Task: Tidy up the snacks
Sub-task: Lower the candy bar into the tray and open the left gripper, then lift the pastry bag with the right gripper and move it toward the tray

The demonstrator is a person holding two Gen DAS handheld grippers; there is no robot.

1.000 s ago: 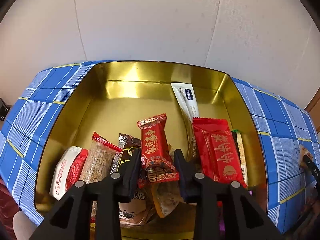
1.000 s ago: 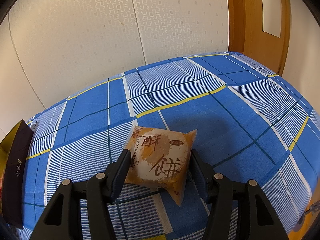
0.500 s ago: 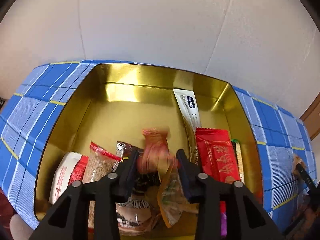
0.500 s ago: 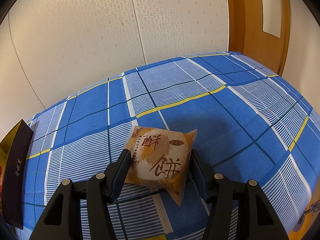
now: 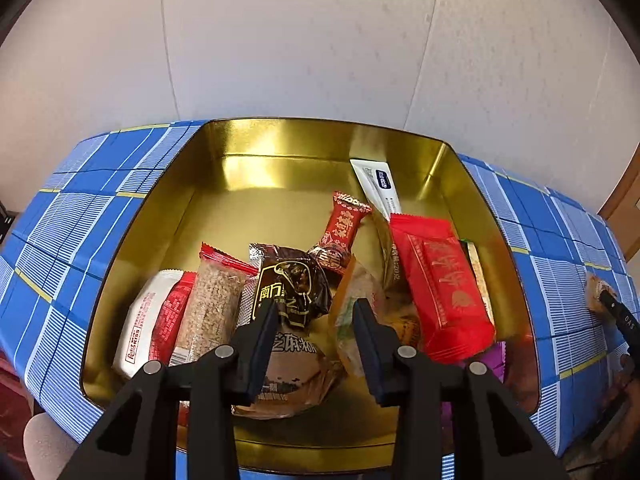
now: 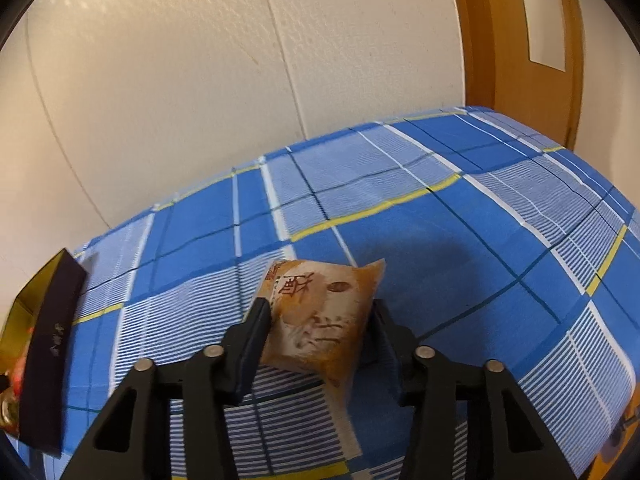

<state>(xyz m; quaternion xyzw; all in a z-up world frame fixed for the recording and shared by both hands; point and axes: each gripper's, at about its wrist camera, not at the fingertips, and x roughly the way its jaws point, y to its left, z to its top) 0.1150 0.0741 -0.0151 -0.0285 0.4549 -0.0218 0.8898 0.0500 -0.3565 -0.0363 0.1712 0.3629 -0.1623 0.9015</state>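
A gold tin box (image 5: 168, 216) sits on the blue plaid cloth and holds several wrapped snacks. A small red candy packet (image 5: 340, 232) lies in it beyond a dark brown packet (image 5: 292, 280) and beside a large red packet (image 5: 440, 280). My left gripper (image 5: 314, 316) is open and empty above the snacks. My right gripper (image 6: 318, 328) is shut on an orange pastry packet (image 6: 320, 312) and holds it tilted, lifted off the cloth. The box's edge shows at the left of the right wrist view (image 6: 44, 344).
A white stick packet (image 5: 378, 184) leans at the box's back right. A white and red packet (image 5: 148, 320) and a grain bar (image 5: 212, 304) lie at the front left. A white wall stands behind the table; a wooden door (image 6: 520, 40) is at the right.
My left gripper let go of the small red candy packet, which dropped into the box farther back, and drew back. My right gripper closed on the pastry packet and lifted it.
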